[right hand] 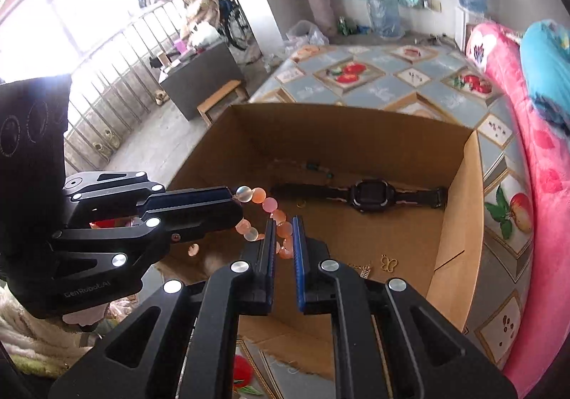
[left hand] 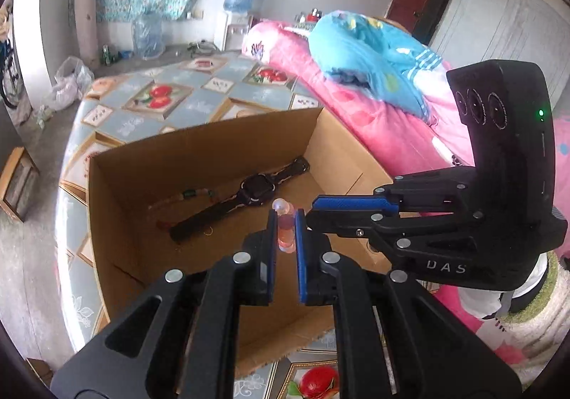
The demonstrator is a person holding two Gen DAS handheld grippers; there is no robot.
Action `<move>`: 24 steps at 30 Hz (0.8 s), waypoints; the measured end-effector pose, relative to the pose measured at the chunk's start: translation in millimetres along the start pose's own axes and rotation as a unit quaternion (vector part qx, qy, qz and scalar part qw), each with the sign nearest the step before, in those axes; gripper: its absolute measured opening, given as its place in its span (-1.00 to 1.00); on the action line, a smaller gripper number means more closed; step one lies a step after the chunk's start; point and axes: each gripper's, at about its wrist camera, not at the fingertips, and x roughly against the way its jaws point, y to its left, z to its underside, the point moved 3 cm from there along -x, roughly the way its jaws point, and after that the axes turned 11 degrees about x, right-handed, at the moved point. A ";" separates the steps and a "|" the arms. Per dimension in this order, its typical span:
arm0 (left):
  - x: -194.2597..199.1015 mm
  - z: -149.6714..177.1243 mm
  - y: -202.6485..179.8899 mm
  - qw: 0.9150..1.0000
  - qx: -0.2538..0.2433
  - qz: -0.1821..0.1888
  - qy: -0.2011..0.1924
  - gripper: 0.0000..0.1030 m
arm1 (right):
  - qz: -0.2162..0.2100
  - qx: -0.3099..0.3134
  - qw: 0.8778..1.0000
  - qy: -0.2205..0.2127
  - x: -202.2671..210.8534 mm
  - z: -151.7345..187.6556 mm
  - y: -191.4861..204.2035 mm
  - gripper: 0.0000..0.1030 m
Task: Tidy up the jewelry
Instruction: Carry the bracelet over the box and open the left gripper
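Both grippers hold one pink bead bracelet [right hand: 265,208] above an open cardboard box [right hand: 459,192]. My left gripper [left hand: 285,221] is shut on the bracelet [left hand: 286,228], seen edge-on between its blue pads. My right gripper [right hand: 284,226] is shut on the other side of the loop. In the left wrist view the right gripper [left hand: 315,208] comes in from the right; in the right wrist view the left gripper [right hand: 238,201] comes in from the left. In the box lie a black watch [left hand: 249,190] [right hand: 367,194], a beaded string with a green bead [left hand: 194,194] [right hand: 315,167] and small gold charms [right hand: 388,263].
The box [left hand: 117,185] stands on a bed with a fruit-pattern cover [left hand: 160,96]. Pink and blue quilts [left hand: 356,78] are heaped to the right. A wooden stool [right hand: 222,96] and railing are off the bed's left side.
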 end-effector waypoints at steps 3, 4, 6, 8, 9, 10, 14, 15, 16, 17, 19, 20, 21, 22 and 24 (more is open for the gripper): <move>-39.5 -8.9 15.1 0.999 0.014 -0.018 0.047 -0.83 | -0.010 -0.024 0.998 0.059 -33.1 -2.5 -22.7 -0.81; -49.3 -9.4 20.1 0.998 0.019 -0.030 0.059 -0.83 | -0.011 -0.033 0.997 0.074 -42.0 -2.6 -27.6 -0.81; -64.7 -9.1 28.1 0.995 0.028 -0.042 0.081 -0.75 | -0.017 -0.043 0.994 0.103 -57.9 -3.2 -36.2 -0.80; -74.9 -9.1 35.5 0.993 0.041 -0.054 0.093 -0.53 | -0.008 -0.051 0.992 0.113 -64.9 -3.9 -43.3 -0.80; -75.9 -9.0 37.8 0.993 0.046 -0.052 0.094 -0.52 | -0.007 -0.052 0.993 0.110 -64.1 -3.8 -44.9 -0.80; -74.9 -9.4 40.2 0.993 0.055 -0.048 0.094 -0.52 | -0.009 -0.057 0.993 0.104 -61.9 -3.3 -46.8 -0.80; -62.6 -11.1 46.9 0.994 0.076 -0.034 0.074 -0.50 | -0.009 -0.075 0.995 0.073 -42.7 -2.2 -54.1 -0.80; -56.0 -10.9 47.3 0.994 0.079 -0.033 0.066 -0.49 | -0.009 -0.080 0.995 0.061 -35.8 -1.9 -55.7 -0.80; -47.5 -10.2 47.2 0.995 0.080 -0.029 0.054 -0.46 | -0.010 -0.084 0.995 0.046 -25.4 0.2 -55.6 -0.80; -37.7 -8.8 46.7 0.995 0.081 -0.025 0.043 -0.39 | -0.005 -0.088 0.996 0.028 -13.0 2.4 -55.7 -0.80; -15.5 -5.4 46.5 0.996 0.081 -0.023 0.015 -0.31 | 0.014 -0.093 0.995 -0.012 12.1 7.5 -57.1 -0.80; -1.3 -2.8 45.7 0.997 0.077 -0.025 -0.004 -0.20 | 0.025 -0.095 0.995 -0.033 25.2 10.6 -57.9 -0.80; 13.7 0.5 45.6 0.996 0.073 -0.032 -0.025 -0.14 | 0.039 -0.098 0.993 -0.058 42.0 16.0 -57.6 -0.76; 26.5 3.4 46.7 0.996 0.070 -0.043 -0.045 0.04 | 0.053 -0.103 0.990 -0.078 55.2 21.2 -59.7 -0.61; 50.4 10.3 51.7 0.992 0.065 -0.074 -0.081 0.26 | 0.086 -0.124 0.982 -0.111 80.2 36.5 -64.6 -0.41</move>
